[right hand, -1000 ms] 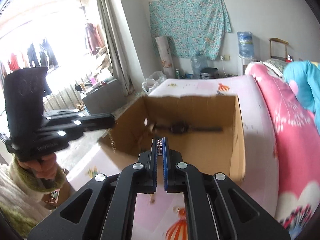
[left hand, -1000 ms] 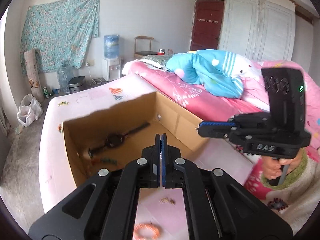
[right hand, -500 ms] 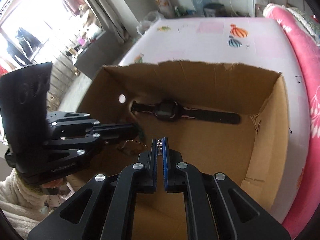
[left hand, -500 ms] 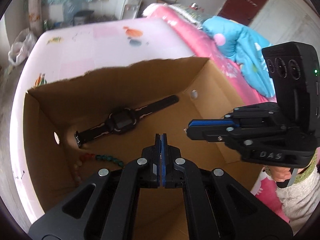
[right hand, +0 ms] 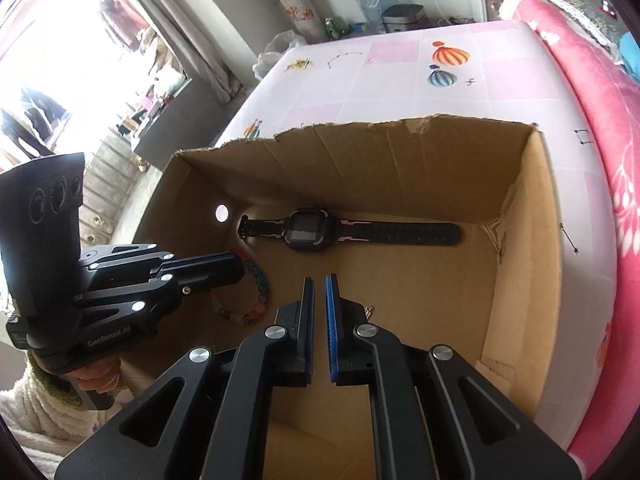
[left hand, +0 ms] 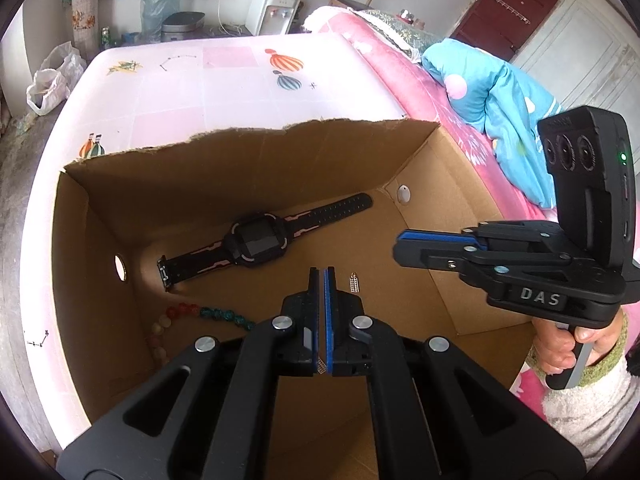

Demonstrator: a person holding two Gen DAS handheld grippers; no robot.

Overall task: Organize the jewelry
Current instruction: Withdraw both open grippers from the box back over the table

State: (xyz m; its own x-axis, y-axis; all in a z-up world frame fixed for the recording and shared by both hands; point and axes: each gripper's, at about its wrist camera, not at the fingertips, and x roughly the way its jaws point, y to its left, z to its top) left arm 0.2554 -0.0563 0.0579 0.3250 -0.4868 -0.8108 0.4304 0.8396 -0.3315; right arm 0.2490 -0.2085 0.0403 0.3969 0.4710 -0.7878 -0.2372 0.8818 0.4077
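Your left gripper (left hand: 321,276) pinches a thin chain; your right gripper (right hand: 319,284) sits nearly closed and empty. Release carelessly over the box (left hand: 248,140) and the chain tangles with the bead bracelet (left hand: 200,314).

"DAS" on the right claw (left hand: 404,246) body

Blue quilt (left hand: 500,96), water dispenser (left hand: 272,8)

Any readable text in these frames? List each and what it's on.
"DAS": raised letters on the side of the right gripper, seen from the left wrist view.
Embossed lettering on the left gripper body, right wrist view: too faint to read for sure.
Watch screen: dark, nothing readable.
Small metal charm in the cardboard box: too small to read.
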